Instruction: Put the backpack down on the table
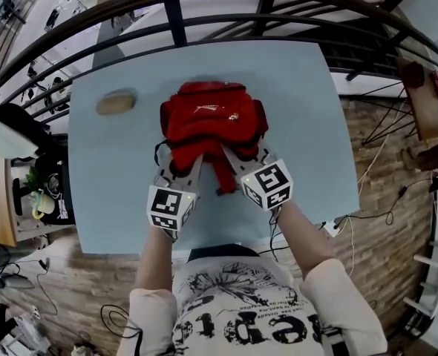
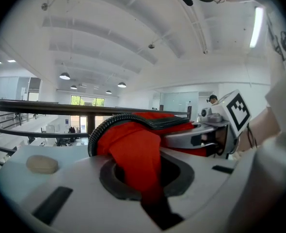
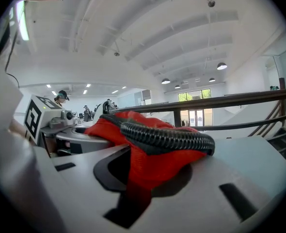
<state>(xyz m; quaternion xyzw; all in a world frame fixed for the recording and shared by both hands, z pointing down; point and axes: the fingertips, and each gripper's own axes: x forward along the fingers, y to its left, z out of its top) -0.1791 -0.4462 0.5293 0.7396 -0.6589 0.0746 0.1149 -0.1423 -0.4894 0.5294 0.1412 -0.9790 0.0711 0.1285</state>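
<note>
Red fabric backpack (image 1: 211, 117) sits mid pale-blue desk (image 1: 308, 162), its fabric clamped in left gripper (image 1: 183, 165) and right gripper (image 1: 236, 158) jaws; set-down looks done, next likely calls for opening, withdrawing.

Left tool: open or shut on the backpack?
Shut: the left tool pinches red backpack fabric between its jaws, per the left gripper view.
</note>
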